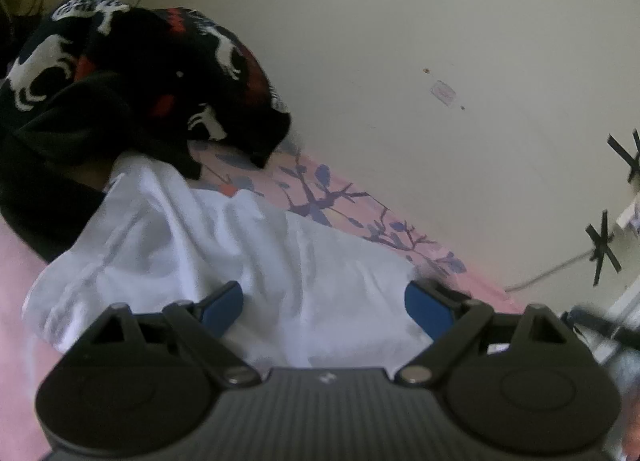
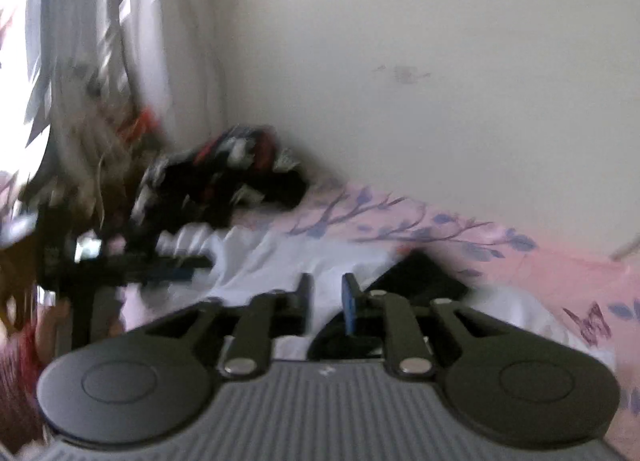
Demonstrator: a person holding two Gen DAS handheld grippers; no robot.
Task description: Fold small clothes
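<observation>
While the white garment [image 1: 224, 257] lay rumpled on the pink floral bedsheet [image 1: 328, 197] by the cream wall [image 1: 400, 41], the left gripper [image 1: 324, 301] hung over it with jaws spread wide, grasping nothing. A black patterned pile [image 1: 132, 73] sat just behind. The right gripper [image 2: 326, 297] stood partly parted, nothing between its fingers.

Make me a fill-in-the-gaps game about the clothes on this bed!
1. The garment spread under the left gripper is ____ in colour.
2. The dark pile of clothes lies against the ____.
3. The bedsheet is pink with ____ branches printed on it.
4. The left gripper's jaws stand ____.

Missing words: white; wall; blue; open
</observation>
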